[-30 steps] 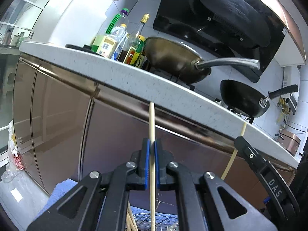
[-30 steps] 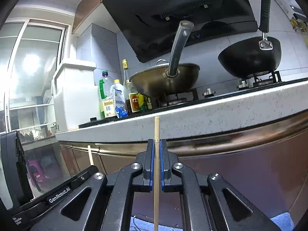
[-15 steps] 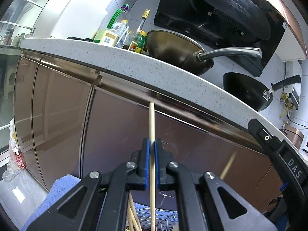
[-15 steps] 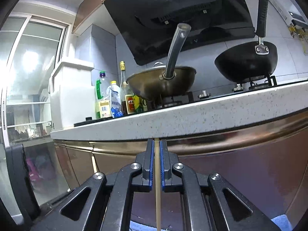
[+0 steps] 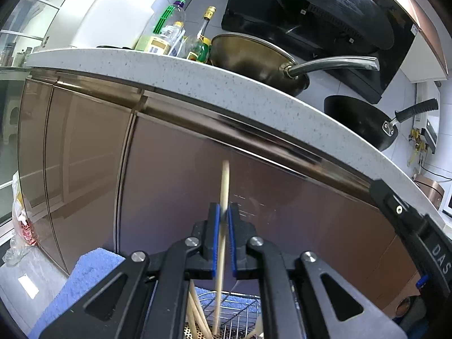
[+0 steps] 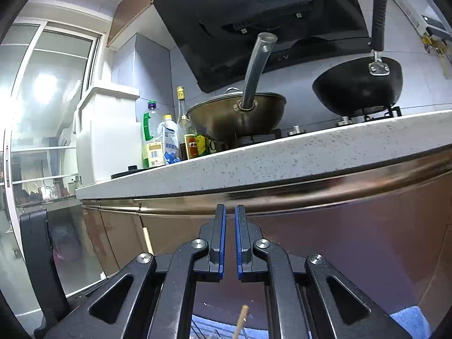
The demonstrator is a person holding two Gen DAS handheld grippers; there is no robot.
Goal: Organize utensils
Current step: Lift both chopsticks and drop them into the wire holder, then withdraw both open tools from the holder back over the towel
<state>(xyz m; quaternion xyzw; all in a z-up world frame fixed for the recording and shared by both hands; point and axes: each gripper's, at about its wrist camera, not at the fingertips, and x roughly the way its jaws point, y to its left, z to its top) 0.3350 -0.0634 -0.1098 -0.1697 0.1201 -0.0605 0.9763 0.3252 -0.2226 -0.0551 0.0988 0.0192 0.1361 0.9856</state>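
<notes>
The left hand-held gripper [image 5: 223, 220] stands barely parted, its blue-lined jaws just beside a pale wooden chopstick [image 5: 221, 243] that stands upright between them; its motion-blurred top leans toward one o'clock. A thin gap shows on each side of the stick, so the pads do not seem to press it. The chopstick's lower end reaches down into a wire-mesh metal utensil basket [image 5: 240, 310] at six o'clock, where other chopsticks [image 5: 197, 313] lean toward eleven o'clock. The basket sits on a blue towel [image 5: 84, 276], and the gripper's black body hides most of it.

The right hand-held gripper [image 6: 230, 237] is opening, a narrow slot between its blue pads with nothing in it. Below it, at six o'clock, the tip of a second wooden chopstick [image 6: 242, 315] pokes up, well clear of the jaws; its lower part is cut off by the frame edge. At nine o'clock the other gripper's black body [image 6: 42, 254] is only partly in view.

Above both, a speckled white desk [image 6: 282, 158] carries a brass-coloured wok [image 6: 237, 118], a black pan [image 6: 358, 87] and several bottles [image 6: 166, 141].
</notes>
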